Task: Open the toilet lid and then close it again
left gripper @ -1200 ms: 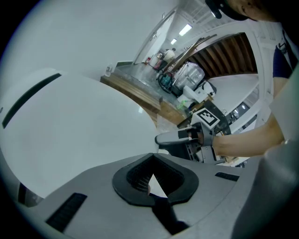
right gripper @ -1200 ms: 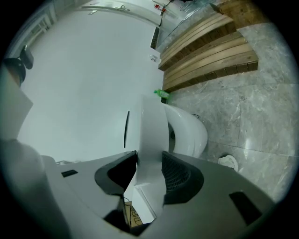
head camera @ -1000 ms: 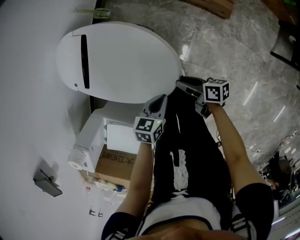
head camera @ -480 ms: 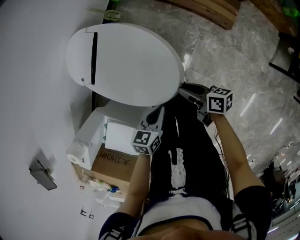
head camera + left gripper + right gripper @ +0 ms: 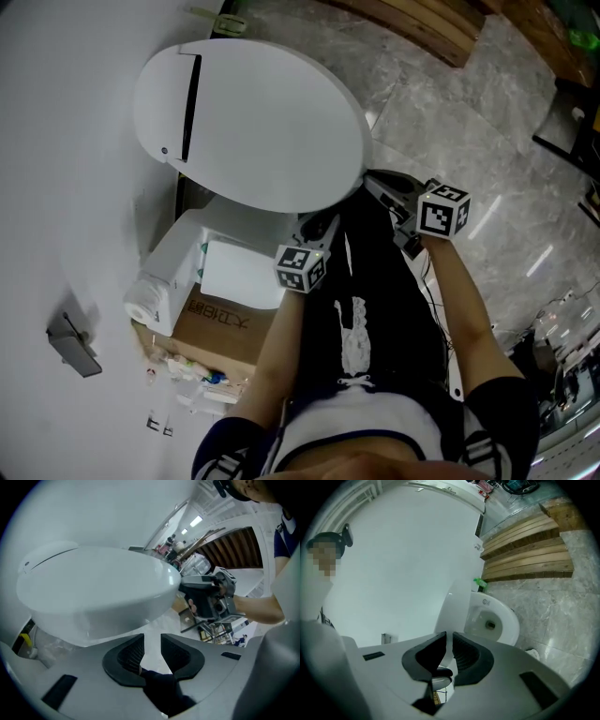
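1. Between the pads of the right gripper [image 5: 449, 637] sits the thin front edge of the lid [image 5: 253, 122]. The jaws are closing. Only a slim white strip shows between them, so they pinch the lid.
2. Straight ahead of those jaws the lid runs away from them, seen from its edge. It is lifted off the bowl and tilted.
3. Just right of the lid, in the right gripper view, is the open bowl [image 5: 497, 618]. It has a dark hole low inside.
4. Farther out on that same side are the grey floor [image 5: 553, 620] and some brown planks [image 5: 525, 545].
5. On the other side of the right gripper's jaws is a plain white wall [image 5: 393, 573].
6. The left gripper [image 5: 152, 638] holds nothing. Its jaws are opening, and there is a clear gap between the pads.
7. Ahead of the left gripper's jaws, up and to the left, is the big round top of the lid. It is near the jaws but not touching them.
8. Ahead of the left gripper and to the right is the right gripper, at the lid's tip. An arm [image 5: 258, 609] reaches out behind it.
9. Back from the left gripper, in the head view, a brown box [image 5: 225, 323] lies near the wall.
10. From above, both grippers are near the lid's front end. The left one is just beside its near edge.
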Demonstrator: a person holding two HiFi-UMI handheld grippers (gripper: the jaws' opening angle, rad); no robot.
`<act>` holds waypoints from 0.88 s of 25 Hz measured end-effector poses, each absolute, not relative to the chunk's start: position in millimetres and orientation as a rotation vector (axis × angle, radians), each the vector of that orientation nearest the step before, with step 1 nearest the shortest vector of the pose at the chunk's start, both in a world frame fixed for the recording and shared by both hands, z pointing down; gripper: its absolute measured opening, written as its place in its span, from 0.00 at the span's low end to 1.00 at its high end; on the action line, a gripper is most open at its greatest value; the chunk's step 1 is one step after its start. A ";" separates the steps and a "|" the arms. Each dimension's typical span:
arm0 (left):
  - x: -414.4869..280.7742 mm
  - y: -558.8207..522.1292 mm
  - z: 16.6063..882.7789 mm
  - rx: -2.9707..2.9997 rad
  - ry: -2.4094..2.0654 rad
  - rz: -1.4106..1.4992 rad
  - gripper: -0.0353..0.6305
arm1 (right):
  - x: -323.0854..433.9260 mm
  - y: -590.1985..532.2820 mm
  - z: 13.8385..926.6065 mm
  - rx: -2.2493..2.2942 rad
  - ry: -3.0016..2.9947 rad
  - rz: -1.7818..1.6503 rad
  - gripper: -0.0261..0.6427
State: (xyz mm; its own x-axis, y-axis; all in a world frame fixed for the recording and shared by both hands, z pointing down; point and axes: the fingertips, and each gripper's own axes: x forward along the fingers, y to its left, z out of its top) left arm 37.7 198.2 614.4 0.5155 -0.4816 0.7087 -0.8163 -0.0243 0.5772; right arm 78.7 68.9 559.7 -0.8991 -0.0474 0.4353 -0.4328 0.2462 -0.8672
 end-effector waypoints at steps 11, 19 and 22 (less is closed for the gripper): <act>23.2 175.5 601.6 1.474 -1.324 0.028 0.06 | 75.8 65.4 542.8 0.442 -2.237 1.698 0.08; 8.7 171.1 561.0 1.426 -1.403 -0.093 0.06 | 62.5 62.3 501.4 0.350 -2.344 1.667 0.06; 0.8 172.1 546.4 1.426 -1.415 -0.127 0.06 | 53.5 62.2 484.6 0.305 -2.373 1.653 0.06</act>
State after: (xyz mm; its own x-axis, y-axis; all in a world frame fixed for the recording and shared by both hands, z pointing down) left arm 0.8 172.1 546.4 0.2889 -0.7678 0.5718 -0.6541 0.2779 0.7035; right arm 53.5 62.2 484.6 -0.9511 -0.0368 0.3066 -0.3004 0.3407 -0.8909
